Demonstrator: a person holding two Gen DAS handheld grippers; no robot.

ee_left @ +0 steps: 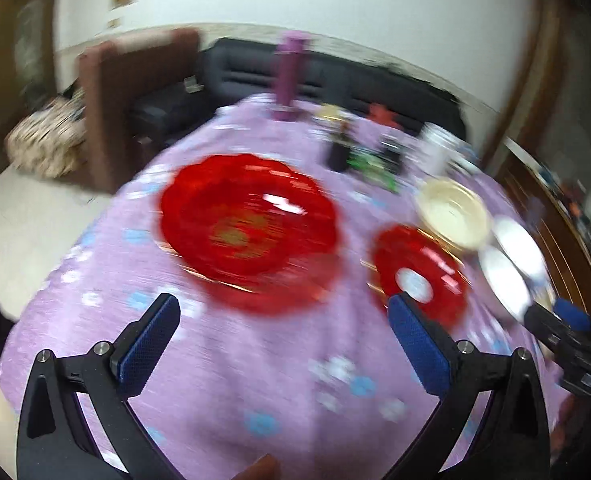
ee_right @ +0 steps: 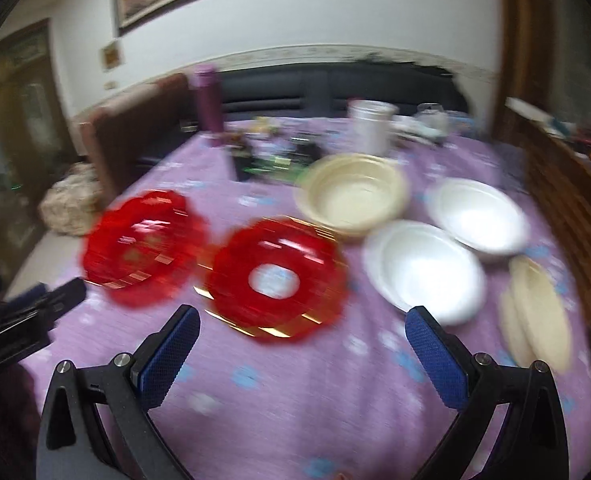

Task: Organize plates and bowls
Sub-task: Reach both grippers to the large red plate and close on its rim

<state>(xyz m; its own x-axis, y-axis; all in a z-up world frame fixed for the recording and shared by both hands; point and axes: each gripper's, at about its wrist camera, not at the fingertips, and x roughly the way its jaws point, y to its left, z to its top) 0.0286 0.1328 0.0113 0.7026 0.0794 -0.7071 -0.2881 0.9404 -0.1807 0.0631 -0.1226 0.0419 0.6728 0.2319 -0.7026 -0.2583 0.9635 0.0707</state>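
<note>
On the purple flowered tablecloth lie two red scalloped plates: a large one at left and one with a clear centre to its right. A cream bowl sits behind them. Two white bowls lie to the right, and a cream plate at the far right. My left gripper is open and empty, above the cloth in front of the red plates. My right gripper is open and empty, in front of the clear-centred plate. Both views are blurred.
A purple flask, dark bottles, a white canister and clutter stand at the table's far side. A brown chair and black sofa lie behind. A wooden cabinet stands right.
</note>
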